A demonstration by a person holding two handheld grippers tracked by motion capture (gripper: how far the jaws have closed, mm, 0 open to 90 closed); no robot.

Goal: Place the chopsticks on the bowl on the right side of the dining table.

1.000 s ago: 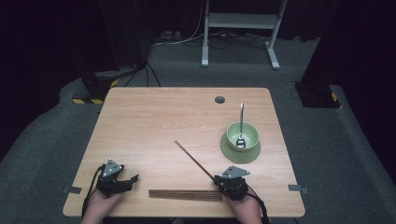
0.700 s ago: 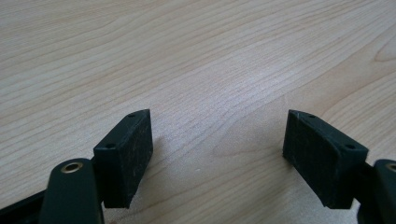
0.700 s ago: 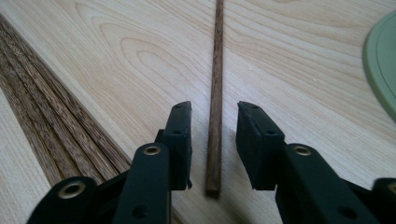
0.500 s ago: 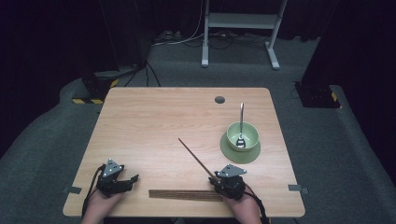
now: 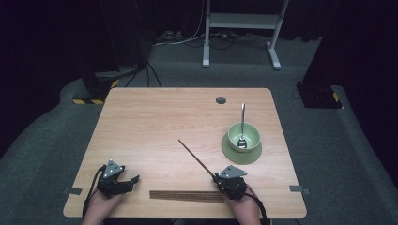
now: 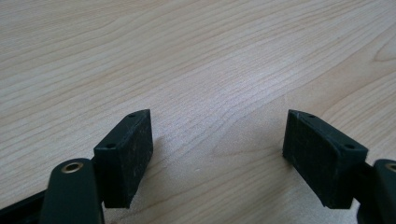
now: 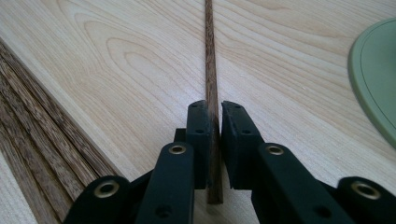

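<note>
**benchrat:** Near the front edge of the table (image 5: pixel 141 117), the right tool (image 5: pixel 218 178) is clamped on a single chopstick (image 5: pixel 196 158). It sticks out up and to the left across the wood, away from the person. The rest of the chopsticks (image 5: pixel 187 196) lie in a flat row along the front edge, just left of that tool. My worry: the hold is right at one end of the stick, so nearly all of its length hangs out past the pinch. Any quick swing and I'd guess it pivots in the pads or slips out. Also the bowl (image 5: pixel 243 136) with the spoon (image 5: pixel 242 123) in it sits on a saucer (image 5: pixel 233 154) just beyond the tool. A careless sweep with that long tip could knock the spoon handle.

**woodgrain_42:** Agreed, and the right gripper view backs that up. You can see the chopstick (image 7: pixel 209 70) squeezed between the two pads with only a short stub sticking out behind, which the high view is way too far off to show. It also catches the saucer (image 7: pixel 376 74) edge close on one side and the chopsticks (image 7: pixel 37 126) on the other, so there's not much room either way.

**benchrat:** What about the left tool (image 5: pixel 135 178)?

**woodgrain_42:** Spread wide with nothing in it. The left gripper view is just bare table (image 6: pixel 196 56) between the pads. The high view is what tells you it's parked at the front left, well apart from everything else.
</note>
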